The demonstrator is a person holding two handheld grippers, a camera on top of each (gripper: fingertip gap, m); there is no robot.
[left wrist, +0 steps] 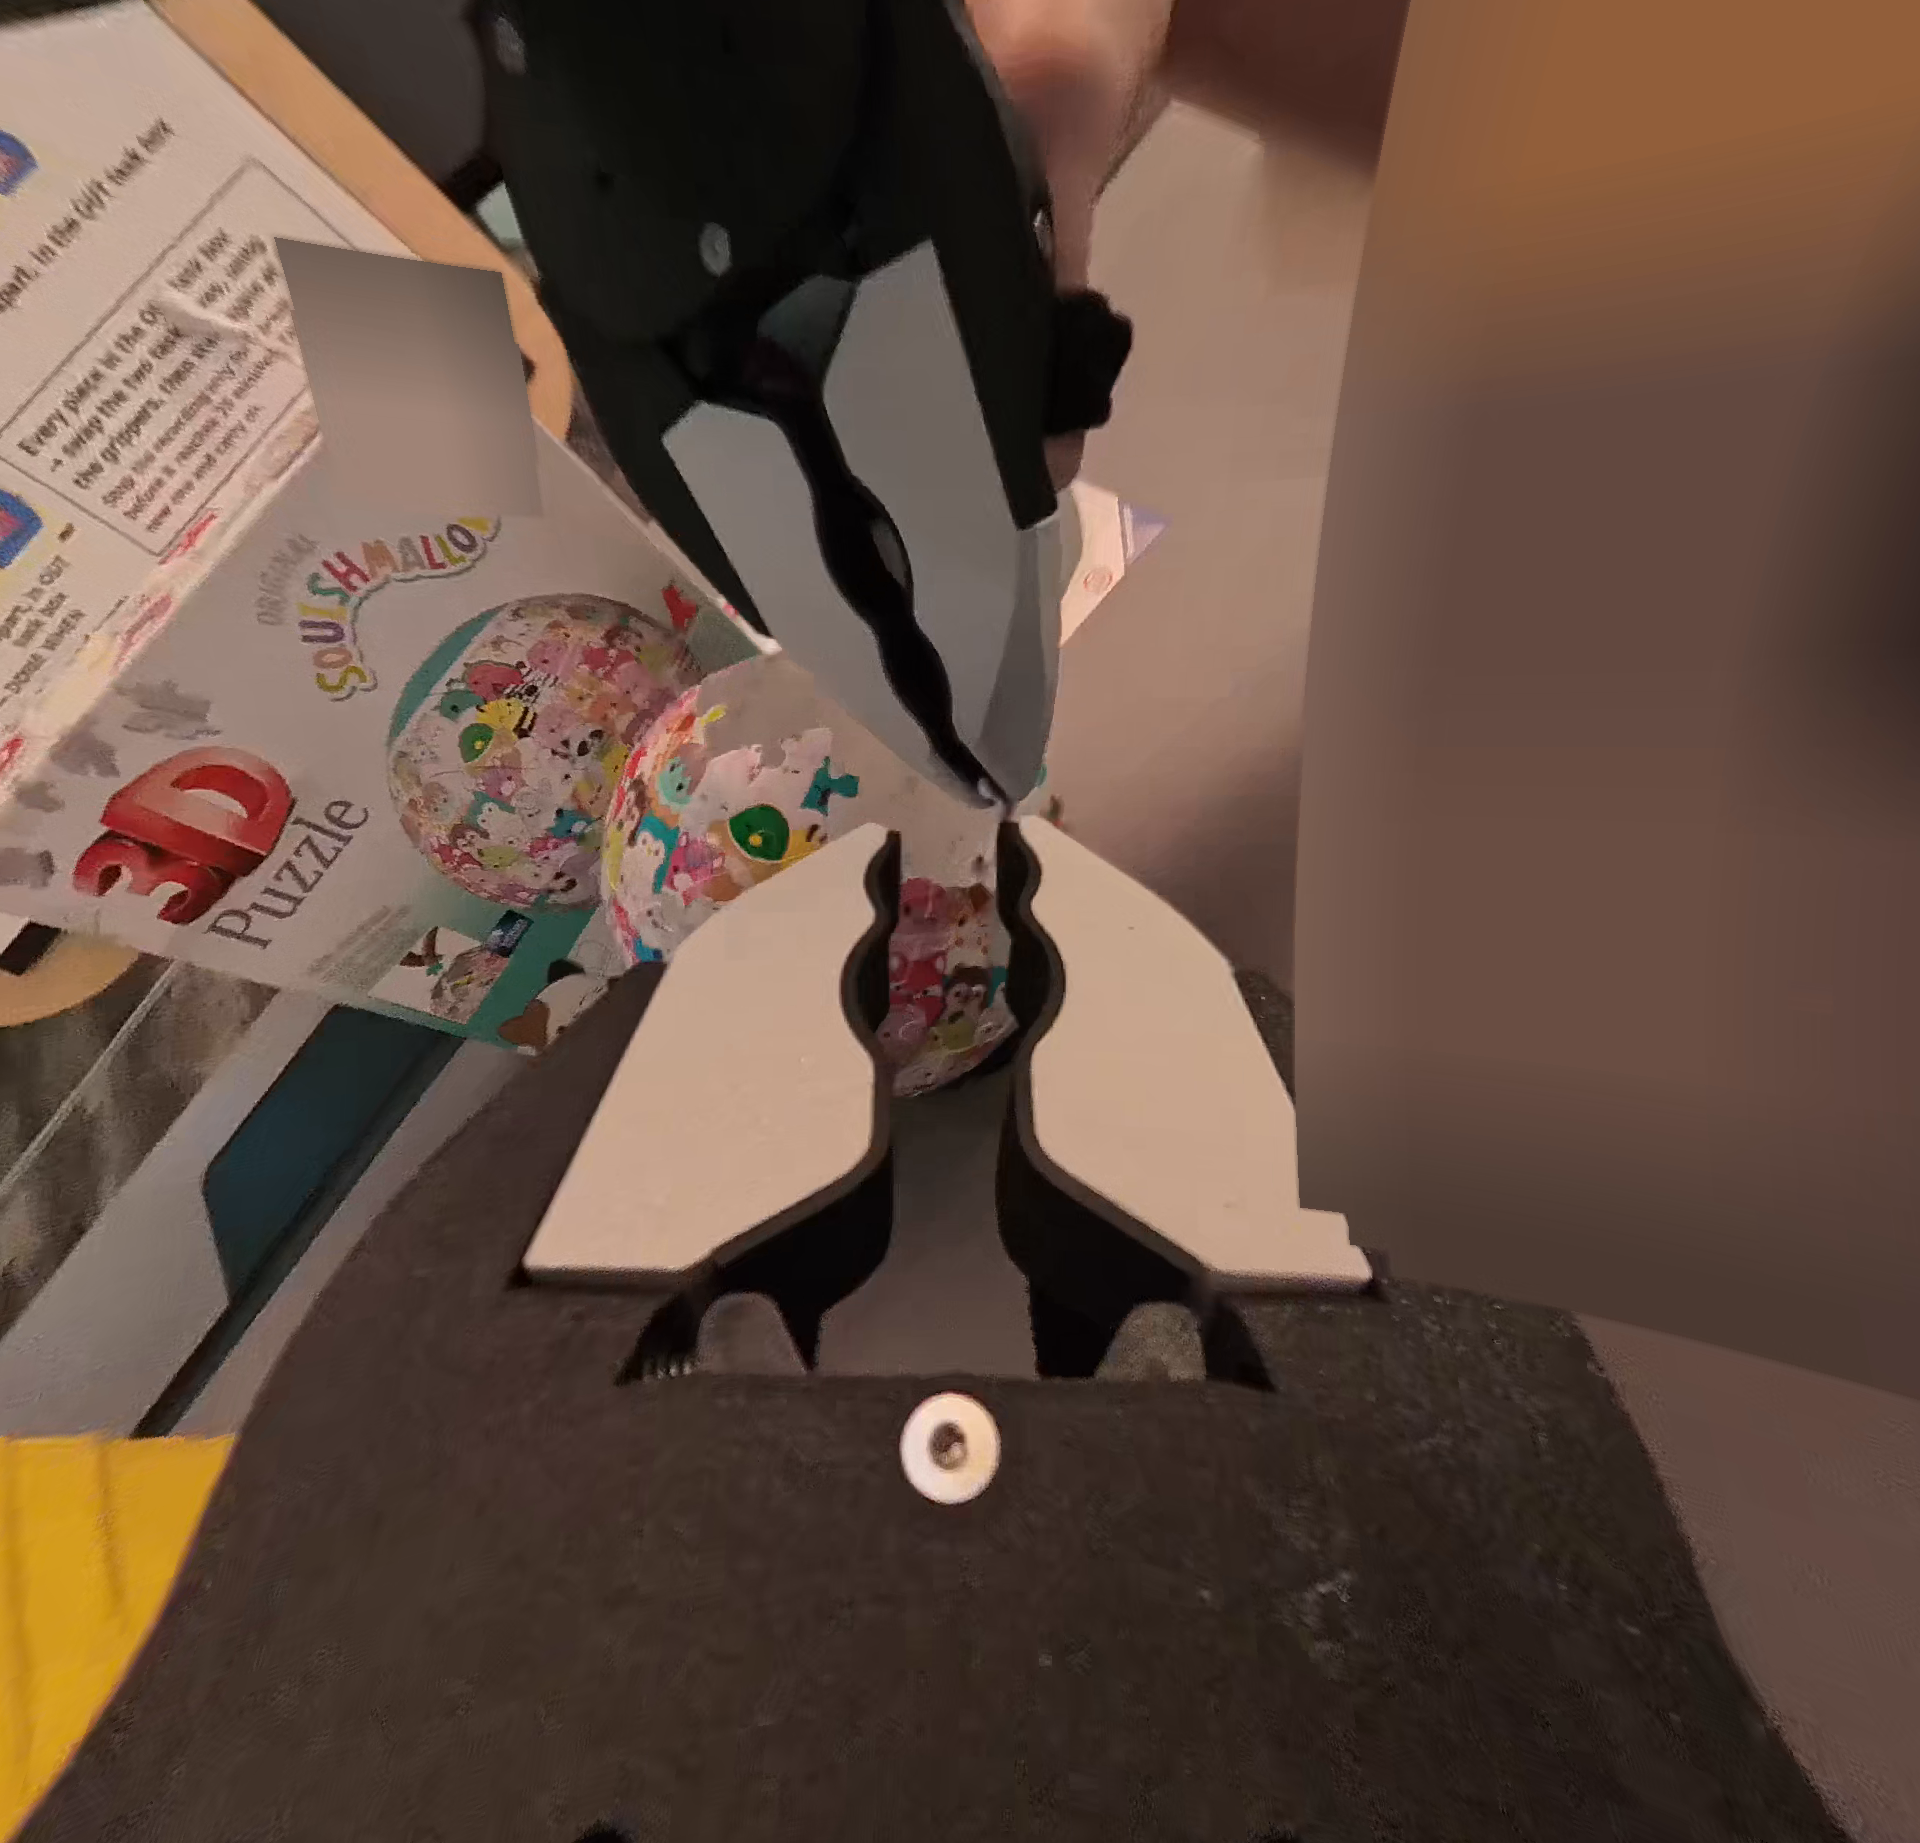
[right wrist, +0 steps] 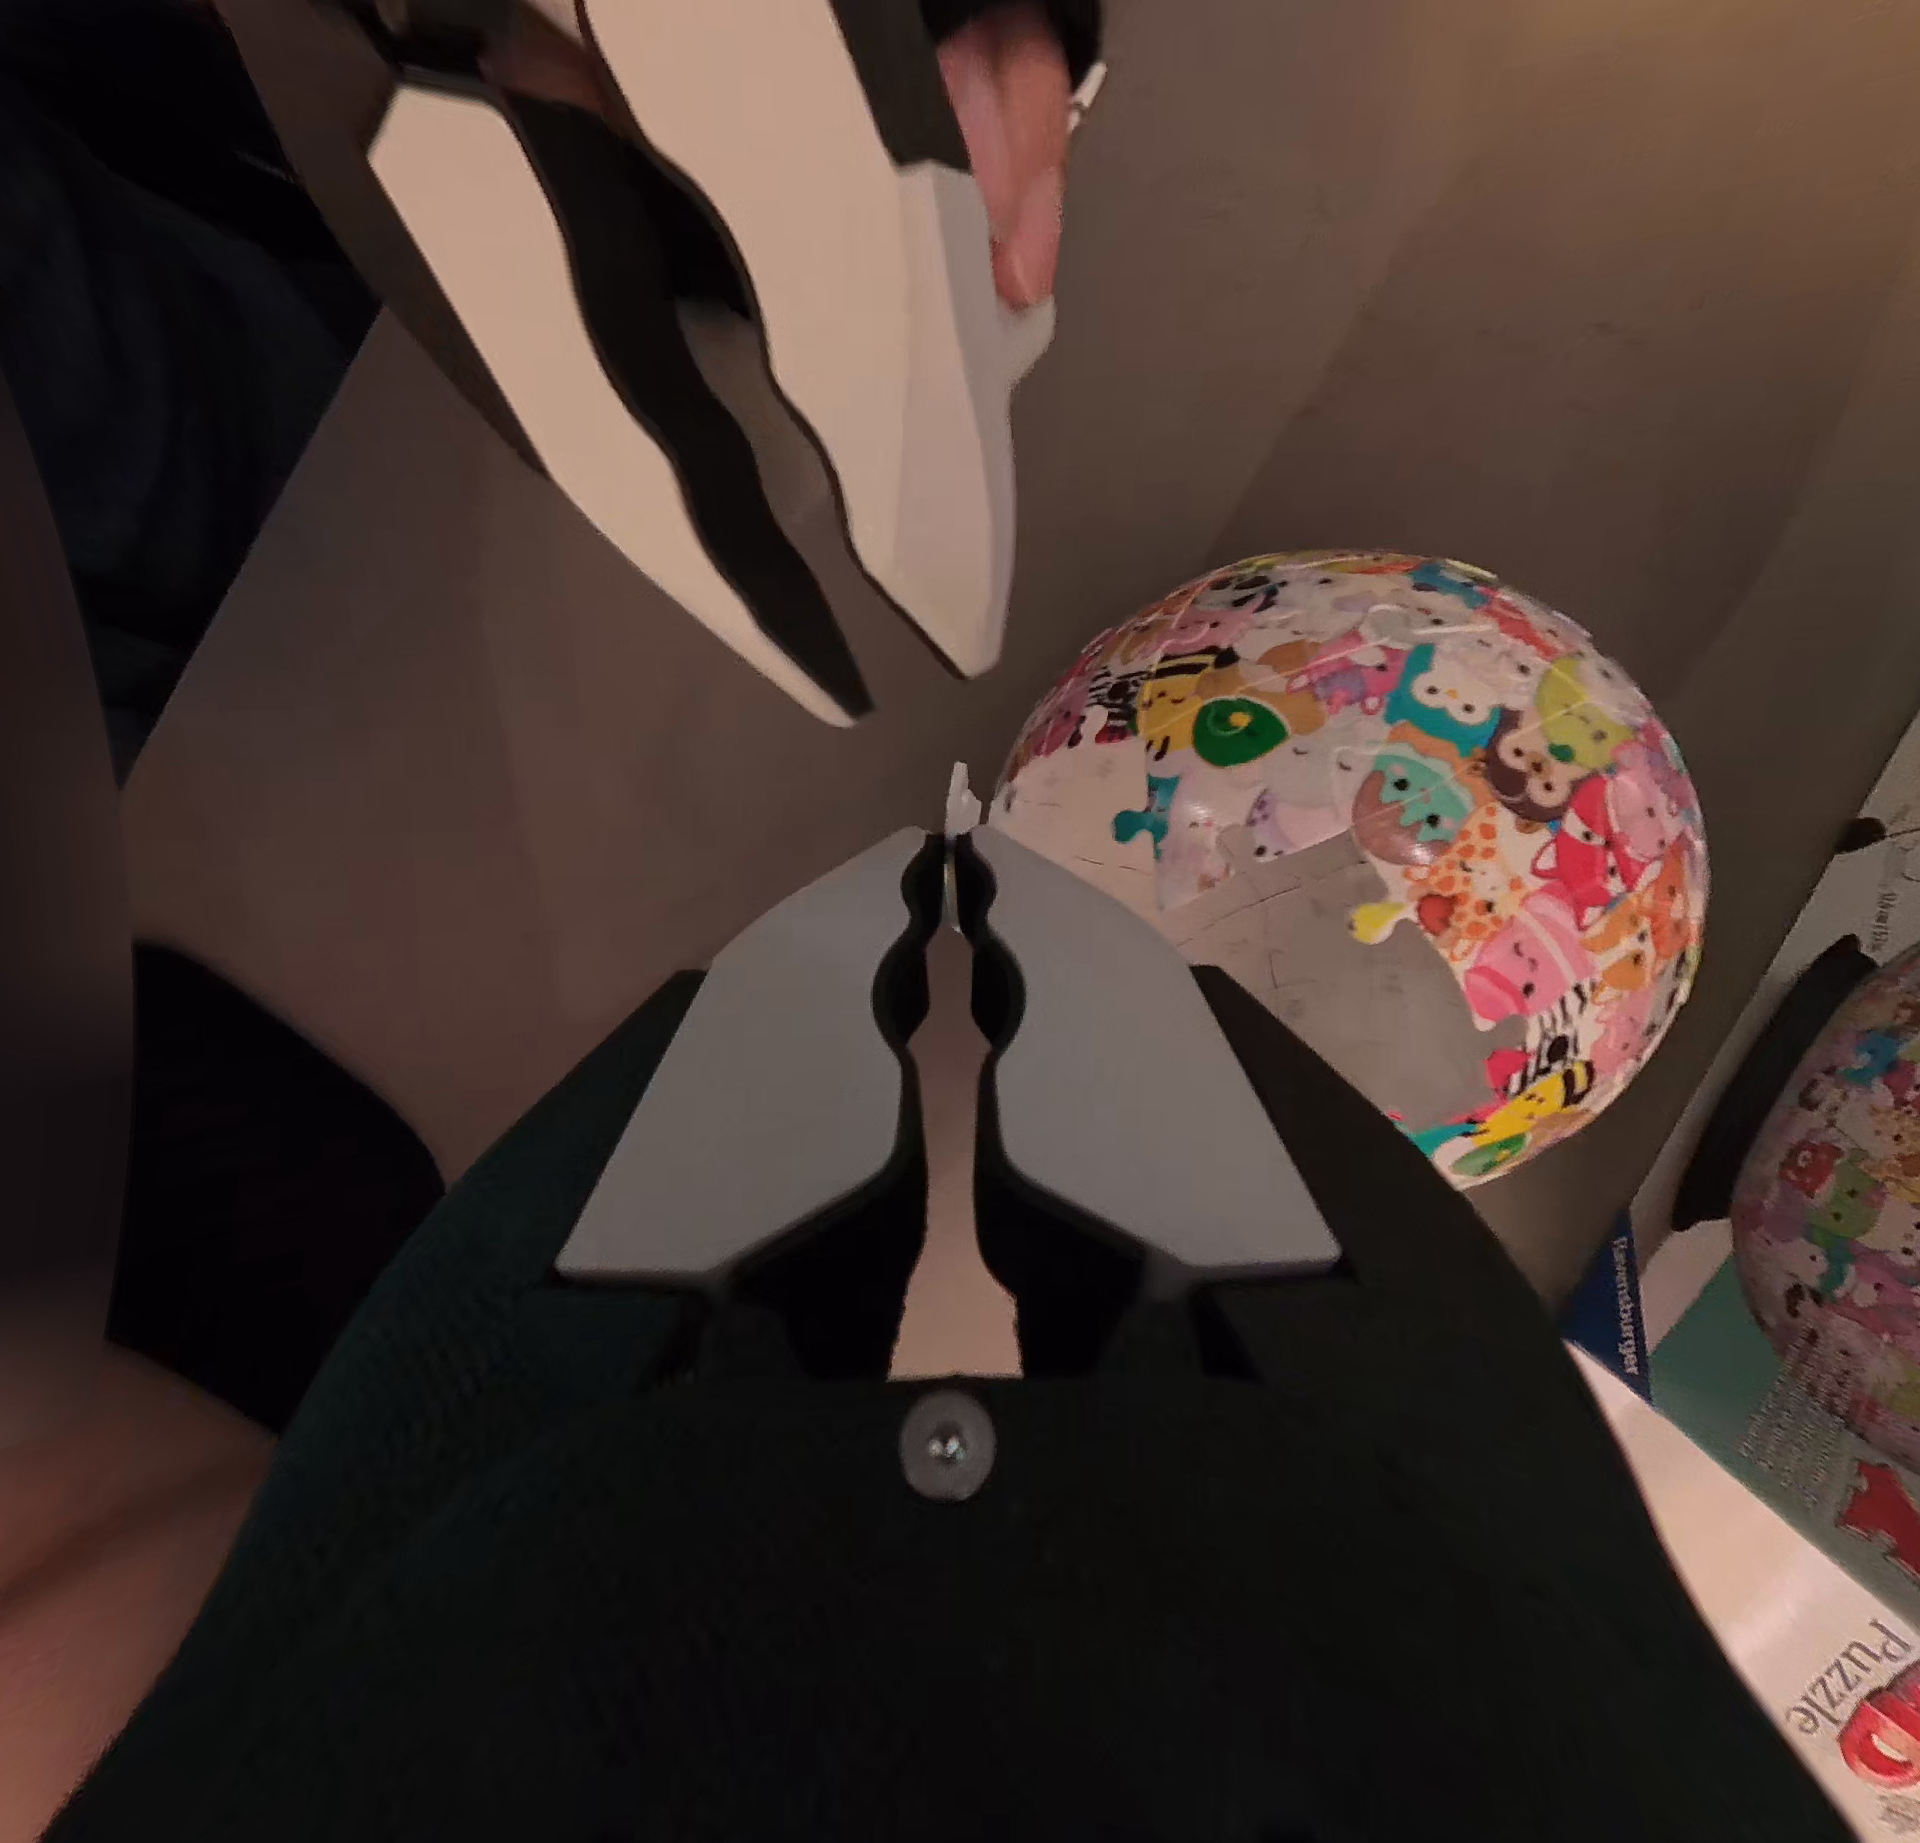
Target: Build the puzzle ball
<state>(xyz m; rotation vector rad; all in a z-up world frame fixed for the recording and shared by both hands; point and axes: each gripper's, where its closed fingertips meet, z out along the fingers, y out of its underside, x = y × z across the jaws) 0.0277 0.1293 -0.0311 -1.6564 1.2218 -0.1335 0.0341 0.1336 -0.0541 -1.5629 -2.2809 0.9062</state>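
The puzzle ball (right wrist: 1351,858) is a colourful sphere with a white unprinted area and rests on the beige table; in the left wrist view the ball (left wrist: 727,827) shows partly behind my fingers. My right gripper (right wrist: 951,843) is shut on a small white puzzle piece (right wrist: 961,811), held just left of the ball. My left gripper (left wrist: 954,837) is slightly open and empty, tips facing the right gripper (left wrist: 987,785) and close to the piece (left wrist: 982,794). In the right wrist view the left gripper (right wrist: 914,692) hangs above the piece, jaws apart.
The puzzle box (left wrist: 312,754) lies next to the ball and also shows in the right wrist view (right wrist: 1818,1326). A printed sheet (left wrist: 125,339) lies behind the box. A yellow object (left wrist: 94,1585) is at the lower left. A hand (right wrist: 1013,183) holds the left gripper. My left and right fingertips are right by each other.
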